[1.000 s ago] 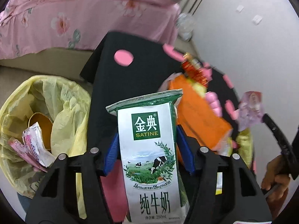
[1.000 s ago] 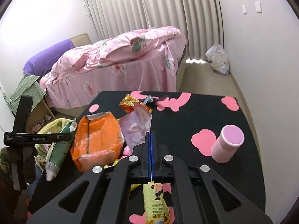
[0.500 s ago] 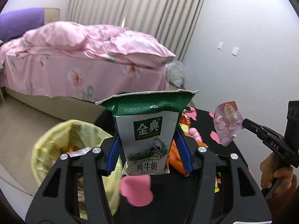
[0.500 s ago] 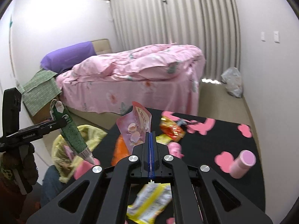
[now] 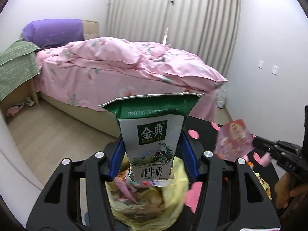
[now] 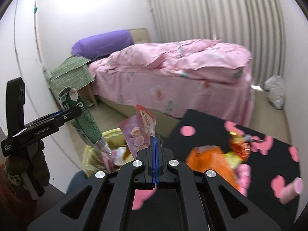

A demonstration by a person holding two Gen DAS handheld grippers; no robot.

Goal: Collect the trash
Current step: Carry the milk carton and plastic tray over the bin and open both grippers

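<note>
My left gripper point(image 5: 153, 154) is shut on a green and white milk carton point(image 5: 152, 138) and holds it upright just above the yellow trash bag point(image 5: 169, 202), which holds several wrappers. The carton also shows in the right wrist view point(image 6: 82, 121), above the bag point(image 6: 113, 136). My right gripper point(image 6: 155, 142) is shut on a pink snack wrapper point(image 6: 140, 130) and holds it up beside the bag. The wrapper also shows in the left wrist view point(image 5: 233, 138).
A black table with pink spots point(image 6: 207, 127) carries an orange bag point(image 6: 207, 157), a red and yellow wrapper point(image 6: 240, 146) and a pink cylinder point(image 6: 292, 190). A bed with a pink cover point(image 5: 125, 65) stands behind. A white plastic bag point(image 6: 275, 92) lies on the floor by the curtain.
Both grippers have lifted and swung left from the table toward the yellow bag. The carton now hangs over the bag's opening, and the pink wrapper has come alongside it.
</note>
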